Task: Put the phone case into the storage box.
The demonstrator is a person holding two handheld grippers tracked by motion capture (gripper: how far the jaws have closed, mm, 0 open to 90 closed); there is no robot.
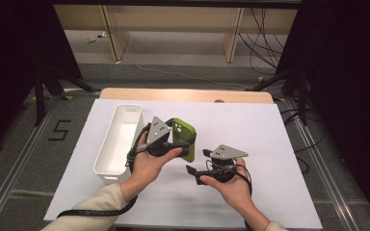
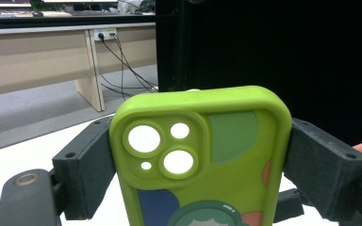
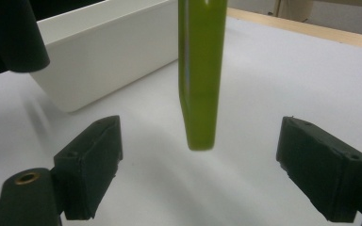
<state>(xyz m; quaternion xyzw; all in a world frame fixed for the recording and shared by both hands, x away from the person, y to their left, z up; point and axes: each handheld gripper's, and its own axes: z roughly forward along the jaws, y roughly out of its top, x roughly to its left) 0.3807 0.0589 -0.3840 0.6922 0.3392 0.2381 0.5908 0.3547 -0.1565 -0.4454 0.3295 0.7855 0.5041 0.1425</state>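
Note:
A green phone case [image 1: 185,136] with round camera cut-outs hangs above the white table sheet, held upright. My left gripper [image 1: 179,143] is shut on it. In the left gripper view both pads [image 2: 88,165] press on the long sides of the phone case [image 2: 202,155], whose printed back faces the camera. My right gripper [image 1: 197,161] stands open a little to the right of the case and points at it. In the right gripper view the phone case [image 3: 201,70] shows edge-on, ahead of the wide jaws of the right gripper [image 3: 212,169] and untouched by them.
A long white bin [image 1: 120,137] stands on the sheet just left of my left hand, and its wall [image 3: 108,52] shows behind the case in the right gripper view. The white sheet [image 1: 255,125] stretches to the right and front. A wooden table edge [image 1: 188,94] runs along the back.

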